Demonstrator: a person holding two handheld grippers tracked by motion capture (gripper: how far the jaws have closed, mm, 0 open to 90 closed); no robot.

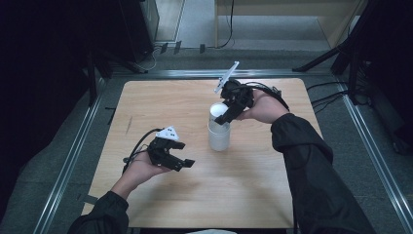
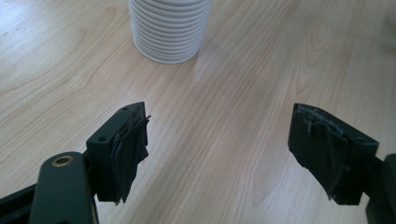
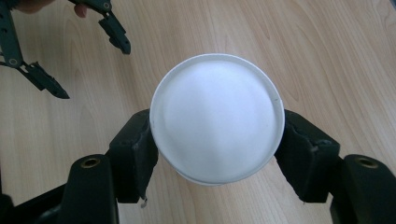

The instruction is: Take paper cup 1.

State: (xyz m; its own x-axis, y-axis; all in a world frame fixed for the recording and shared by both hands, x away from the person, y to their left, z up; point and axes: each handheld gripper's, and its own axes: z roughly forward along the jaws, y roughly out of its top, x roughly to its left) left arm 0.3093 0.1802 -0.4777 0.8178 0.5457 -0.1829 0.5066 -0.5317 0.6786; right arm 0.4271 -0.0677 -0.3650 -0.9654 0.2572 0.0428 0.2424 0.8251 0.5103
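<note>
The right gripper (image 1: 225,117) sits just past the middle of the table, at about one o'clock from the table's centre in the high view, and its two black jaws are clamped on the top white ribbed paper cup (image 3: 217,116) of an upside-down stack. In the right gripper view the pads (image 3: 140,149) press against that cup from nine and three o'clock, with the cup's flat round base facing the camera. In the high view the held cup (image 1: 218,111) stands raised at the top of the stack of white ribbed paper cups (image 1: 218,136), which rests on the pale wooden table (image 1: 146,102) directly below the gripper, at six o'clock from it.

The left gripper (image 1: 184,163) hovers at about eight o'clock from the stack, well apart from it. Its jaws stand apart with nothing but bare wood between them. In the left gripper view the stack (image 2: 168,30) rises at twelve o'clock beyond the jaw tips. In the right gripper view the left gripper (image 3: 88,67) shows at ten o'clock from the held cup.
</note>
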